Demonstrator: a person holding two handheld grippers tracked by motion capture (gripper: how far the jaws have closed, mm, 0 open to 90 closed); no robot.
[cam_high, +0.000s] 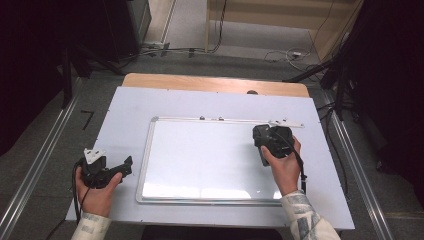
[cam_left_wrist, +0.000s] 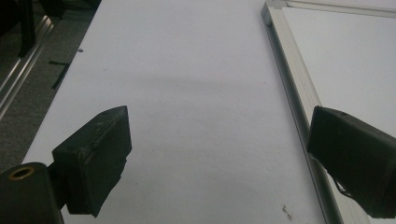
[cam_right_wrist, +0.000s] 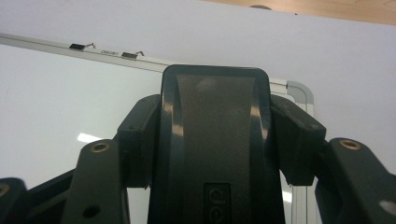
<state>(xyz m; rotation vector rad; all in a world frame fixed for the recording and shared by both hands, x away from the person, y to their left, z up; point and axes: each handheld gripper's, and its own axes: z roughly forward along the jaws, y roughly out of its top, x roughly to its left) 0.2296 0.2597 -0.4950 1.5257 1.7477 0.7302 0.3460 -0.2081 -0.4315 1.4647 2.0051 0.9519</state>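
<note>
A white whiteboard (cam_high: 200, 160) (cam_left_wrist: 355, 60) (cam_right_wrist: 70, 102) with a silver frame lies flat in the middle of the table. My right gripper (cam_high: 263, 136) (cam_right_wrist: 217, 140) hovers over its upper right part, shut on a black board eraser (cam_right_wrist: 215, 116) (cam_high: 260, 134). The pads press on both long sides of the eraser. My left gripper (cam_high: 125, 166) (cam_left_wrist: 224, 158) rests on the white table cover left of the whiteboard. It is open, its jaws wide apart with nothing between them, and its right jaw reaches over the board's left frame edge.
A white cover sheet (cam_high: 130, 110) lies under the whiteboard, with the wooden table edge (cam_high: 215, 82) at the back. Two small clips (cam_high: 210, 118) (cam_right_wrist: 81, 46) sit on the board's top frame. Metal rails (cam_high: 40, 165) and cables (cam_high: 285, 55) lie on the floor around.
</note>
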